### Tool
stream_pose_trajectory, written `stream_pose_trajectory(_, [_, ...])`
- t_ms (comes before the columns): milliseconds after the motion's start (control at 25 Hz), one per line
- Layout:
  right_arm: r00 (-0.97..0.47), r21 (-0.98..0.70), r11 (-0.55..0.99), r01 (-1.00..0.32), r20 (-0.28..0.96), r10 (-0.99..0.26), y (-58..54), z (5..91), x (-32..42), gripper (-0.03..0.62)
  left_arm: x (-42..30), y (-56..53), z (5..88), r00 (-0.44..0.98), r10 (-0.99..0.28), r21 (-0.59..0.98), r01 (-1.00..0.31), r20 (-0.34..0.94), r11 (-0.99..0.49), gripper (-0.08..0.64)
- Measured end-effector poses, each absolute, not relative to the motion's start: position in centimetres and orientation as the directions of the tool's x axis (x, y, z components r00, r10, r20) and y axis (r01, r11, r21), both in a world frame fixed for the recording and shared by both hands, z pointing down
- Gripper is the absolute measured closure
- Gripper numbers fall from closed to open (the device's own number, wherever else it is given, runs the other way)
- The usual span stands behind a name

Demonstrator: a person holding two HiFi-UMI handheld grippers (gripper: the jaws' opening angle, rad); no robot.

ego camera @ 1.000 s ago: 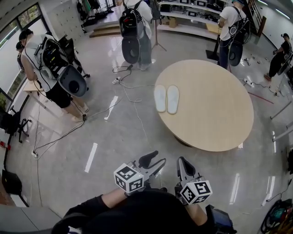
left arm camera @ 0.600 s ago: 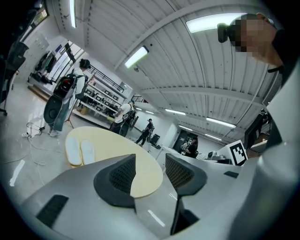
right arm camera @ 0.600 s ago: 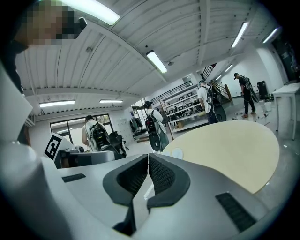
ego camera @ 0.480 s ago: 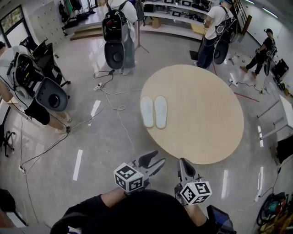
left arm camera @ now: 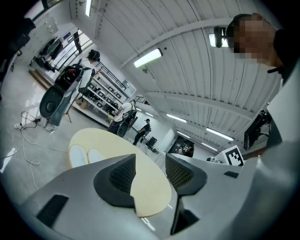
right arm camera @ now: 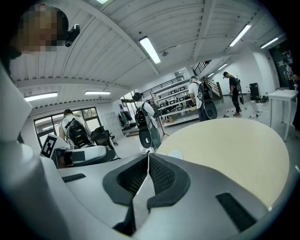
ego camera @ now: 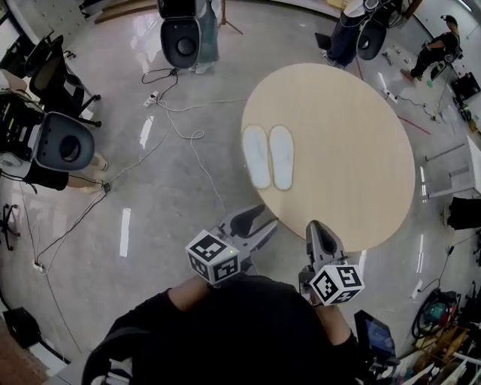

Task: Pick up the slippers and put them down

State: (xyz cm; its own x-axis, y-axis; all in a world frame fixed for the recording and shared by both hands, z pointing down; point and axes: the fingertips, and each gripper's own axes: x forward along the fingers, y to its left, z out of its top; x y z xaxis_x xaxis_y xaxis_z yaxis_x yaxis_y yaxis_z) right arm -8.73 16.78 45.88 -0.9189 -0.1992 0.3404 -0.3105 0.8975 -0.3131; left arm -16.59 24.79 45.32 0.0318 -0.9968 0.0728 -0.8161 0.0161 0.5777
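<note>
Two white slippers (ego camera: 270, 156) lie side by side, soles up, near the left edge of a round beige table (ego camera: 353, 135). My left gripper (ego camera: 255, 223) is over the floor short of the table, jaws open and empty. My right gripper (ego camera: 318, 233) is at the table's near edge, jaws shut with nothing between them. In the left gripper view the slippers (left arm camera: 86, 156) show beyond the left jaw on the table (left arm camera: 150, 187). In the right gripper view one slipper (right arm camera: 176, 153) peeks over the shut jaws (right arm camera: 148, 165).
Cables (ego camera: 188, 135) trail across the shiny floor left of the table. Several people wearing backpack rigs stand around: one at the far side (ego camera: 184, 30), one at the left (ego camera: 45, 147), others at the back right (ego camera: 361, 22). A white table (ego camera: 462, 177) stands at the right.
The table and slippers have come closer and now sit higher above my grippers. Both grippers have advanced toward the table's near edge. Jaw states are unchanged.
</note>
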Motion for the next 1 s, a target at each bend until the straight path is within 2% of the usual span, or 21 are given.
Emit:
stream_pose_trajectory(280, [-0.891, -0.316, 0.879, -0.358, 0.397, -0.220, 13.2, 49.0, -14.1, 0.574, -22.1, 22.1, 48.4, 0.042, -0.993, 0.610, -0.792, 0.107, 0.032, 0.349])
stream_pose_trajectory(400, [-0.886, -0.329, 0.873, -0.360, 0.414, -0.210, 12.0, 49.8, -15.8, 0.575, -23.8, 21.3, 48.6, 0.033, -0.993, 0.621, -0.783, 0.114, 0.045, 0.421])
stream_pose_trajectory(480, [-0.887, -0.341, 0.873, -0.348, 0.422, -0.188, 11.3, 50.1, -17.4, 0.574, -25.3, 20.8, 48.8, 0.018, -0.991, 0.625, -0.777, 0.135, 0.071, 0.519])
stream_pose_trajectory(560, [-0.891, -0.356, 0.874, -0.329, 0.423, -0.163, 10.5, 50.3, -18.9, 0.575, -26.7, 20.2, 49.2, -0.007, -0.986, 0.624, -0.773, 0.169, 0.112, 0.536])
stream_pose_trajectory(760, [-0.909, -0.383, 0.886, -0.262, 0.406, -0.093, 7.5, 50.4, -21.5, 0.575, -28.4, 18.2, 49.2, -0.090, -0.970, 0.591, -0.779, 0.227, 0.210, 0.537])
stream_pose_trajectory(1000, [-0.928, -0.411, 0.894, -0.177, 0.372, -0.013, 3.1, 50.5, -23.4, 0.574, -30.1, 14.9, 48.7, -0.252, -0.928, 0.525, -0.769, 0.276, 0.365, 0.527])
